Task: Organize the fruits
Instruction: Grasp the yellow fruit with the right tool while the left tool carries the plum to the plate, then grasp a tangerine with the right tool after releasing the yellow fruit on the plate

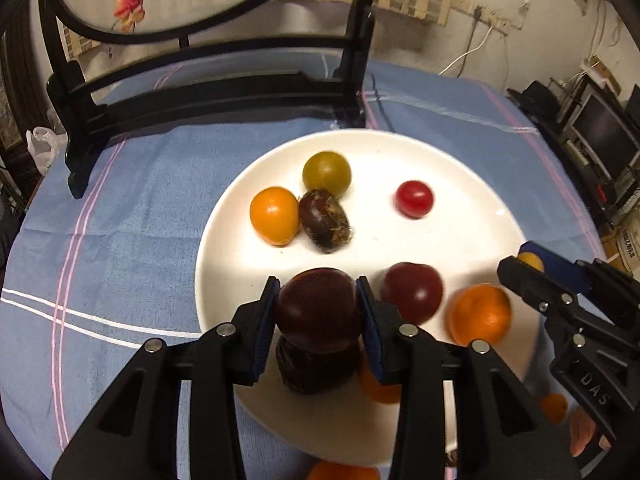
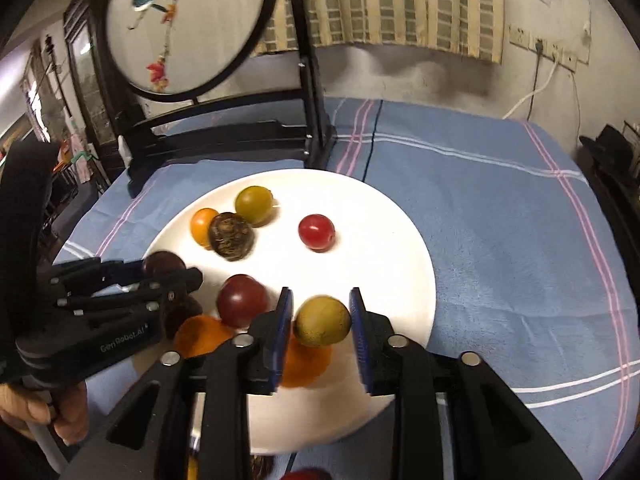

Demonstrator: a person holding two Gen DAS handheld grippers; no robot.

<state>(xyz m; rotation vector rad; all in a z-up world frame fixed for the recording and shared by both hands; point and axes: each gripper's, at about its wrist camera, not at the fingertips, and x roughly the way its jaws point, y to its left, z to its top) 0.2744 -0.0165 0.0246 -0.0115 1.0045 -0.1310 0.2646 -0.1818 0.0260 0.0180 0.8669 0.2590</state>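
Note:
A white plate (image 1: 460, 224) holds several small fruits. My left gripper (image 1: 318, 300) is shut on a dark brown chestnut (image 1: 316, 308) above the plate's near edge, over another dark chestnut (image 1: 316, 372). My right gripper (image 2: 320, 318) is shut on a yellow-green cherry tomato (image 2: 322, 320) above the plate (image 2: 384, 264). On the plate lie a green tomato (image 1: 327, 174), an orange one (image 1: 274, 215), a fuzzy chestnut (image 1: 326, 220), a red tomato (image 1: 415, 199), a dark red one (image 1: 412, 292) and an orange one (image 1: 480, 314).
The plate sits on a blue towel (image 1: 132, 208) with white and pink stripes. A black wooden stand (image 1: 200, 96) with a round embroidered screen stands behind the plate. More orange fruits (image 1: 554, 408) lie off the plate near the front. Monitors and shelves (image 1: 600, 128) stand at right.

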